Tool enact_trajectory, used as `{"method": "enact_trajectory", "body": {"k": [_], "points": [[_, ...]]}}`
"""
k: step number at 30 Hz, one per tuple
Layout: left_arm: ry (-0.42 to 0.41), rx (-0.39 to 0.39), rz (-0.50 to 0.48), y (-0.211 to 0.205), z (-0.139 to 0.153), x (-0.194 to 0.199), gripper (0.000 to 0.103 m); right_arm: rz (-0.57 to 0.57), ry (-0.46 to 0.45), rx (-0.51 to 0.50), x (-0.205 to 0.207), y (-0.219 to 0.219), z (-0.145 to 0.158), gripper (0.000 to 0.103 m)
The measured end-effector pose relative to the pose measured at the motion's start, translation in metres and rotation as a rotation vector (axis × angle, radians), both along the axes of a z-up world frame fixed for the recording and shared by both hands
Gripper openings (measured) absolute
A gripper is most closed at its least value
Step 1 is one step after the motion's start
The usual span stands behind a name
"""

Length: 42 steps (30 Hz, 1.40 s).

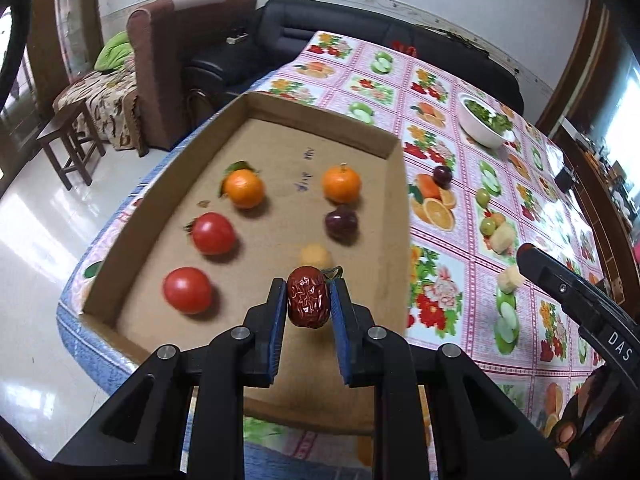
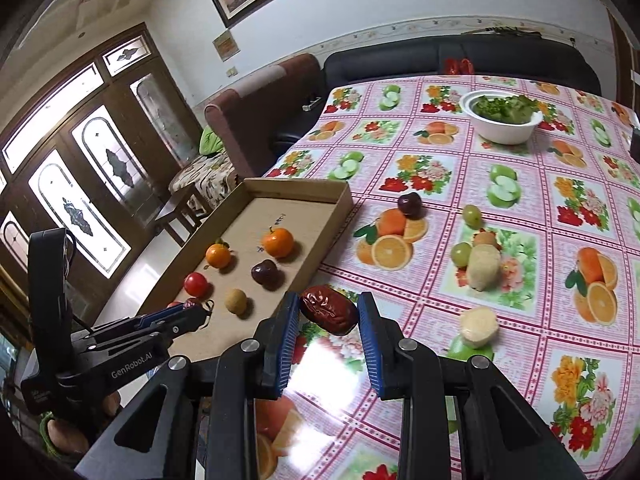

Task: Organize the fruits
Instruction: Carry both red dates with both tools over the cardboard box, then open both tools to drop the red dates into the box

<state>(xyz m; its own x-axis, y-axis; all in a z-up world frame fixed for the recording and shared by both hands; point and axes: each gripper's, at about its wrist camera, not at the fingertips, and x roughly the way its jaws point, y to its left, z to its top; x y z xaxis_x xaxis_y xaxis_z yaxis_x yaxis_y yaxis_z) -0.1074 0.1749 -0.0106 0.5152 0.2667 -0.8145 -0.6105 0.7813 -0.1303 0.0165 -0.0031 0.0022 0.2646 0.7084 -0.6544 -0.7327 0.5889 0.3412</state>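
My left gripper (image 1: 307,292) is shut on a wrinkled red date (image 1: 308,300) and hangs over the near end of a cardboard tray (image 1: 396,148). The tray holds two oranges (image 1: 244,188), two tomatoes (image 1: 213,233), a dark plum (image 1: 341,222) and a tan longan (image 1: 315,256). My right gripper (image 2: 329,304) is shut on a second red date (image 2: 330,310), above the tablecloth just right of the tray's (image 2: 296,192) near corner. The left gripper (image 2: 202,312) shows side-on at lower left in the right wrist view.
On the fruit-print tablecloth to the right of the tray lie a dark plum (image 2: 410,204), two green grapes (image 2: 472,216) and two pale peeled fruits (image 2: 484,266). A white bowl of greens (image 2: 504,120) stands farther back. Sofas and a stool stand beyond the table's edge.
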Motion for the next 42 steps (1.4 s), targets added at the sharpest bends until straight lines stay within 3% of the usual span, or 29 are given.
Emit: {"method": "enact_trajectory", "body": {"k": [13,18,26,34,42], "points": [[0.017,-0.017,0.051,0.018,-0.008,-0.02,0.019,0.075,0.003,-0.008,-0.016,0.028,-0.001,0.03],[0.036,-0.031,0.075,0.028,-0.015,-0.022,0.02,0.183,-0.007,-0.028,-0.039,0.054,-0.003,0.03],[0.051,-0.047,0.078,0.037,-0.024,-0.022,0.02,0.335,-0.026,-0.136,-0.075,0.104,-0.033,0.031],[0.077,-0.074,0.016,0.035,-0.032,-0.013,0.02,0.357,-0.037,-0.222,-0.07,0.122,-0.054,0.03],[0.109,-0.088,0.027,0.039,-0.038,-0.011,0.02,0.389,-0.11,-0.287,-0.077,0.127,-0.054,0.033]]}}
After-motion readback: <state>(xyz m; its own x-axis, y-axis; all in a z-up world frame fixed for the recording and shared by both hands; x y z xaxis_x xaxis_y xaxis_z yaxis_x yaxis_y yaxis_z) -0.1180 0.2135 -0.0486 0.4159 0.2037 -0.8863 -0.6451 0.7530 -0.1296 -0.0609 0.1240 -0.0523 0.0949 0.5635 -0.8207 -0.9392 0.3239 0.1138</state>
